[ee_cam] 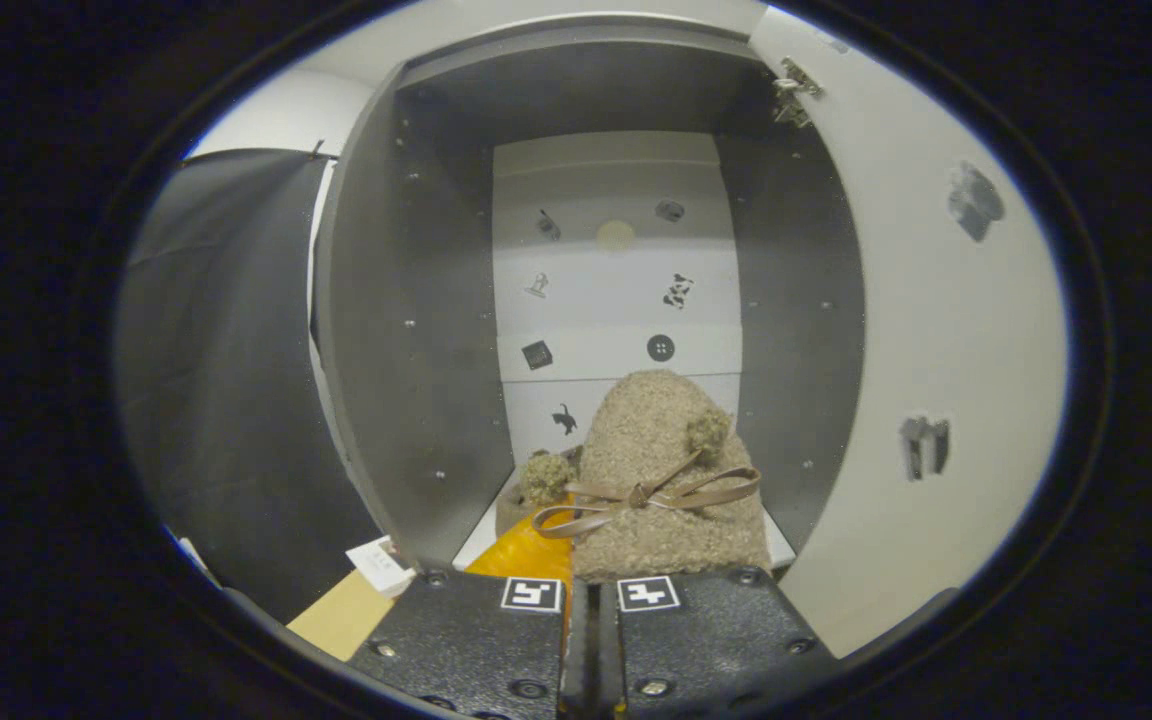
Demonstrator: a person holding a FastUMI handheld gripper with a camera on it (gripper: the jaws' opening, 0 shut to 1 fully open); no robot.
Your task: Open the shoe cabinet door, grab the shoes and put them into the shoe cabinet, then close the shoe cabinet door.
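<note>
The fuzzy tan shoe (661, 470) with the ribbon bow sits just ahead of my fingers (591, 600), its long axis running straight away from me toward the cabinet's white back panel (616, 290), toe deep inside, heel end nearest me. My fingers are drawn nearly together with only a narrow slit between them, and they seem to pinch the shoe's yellow inner edge, though I cannot tell for certain. The cabinet (406, 330) surrounds the shoe, door (936, 330) swung open to my right.

The tongs (591, 600) point forward, fingers nearly closed together
</note>
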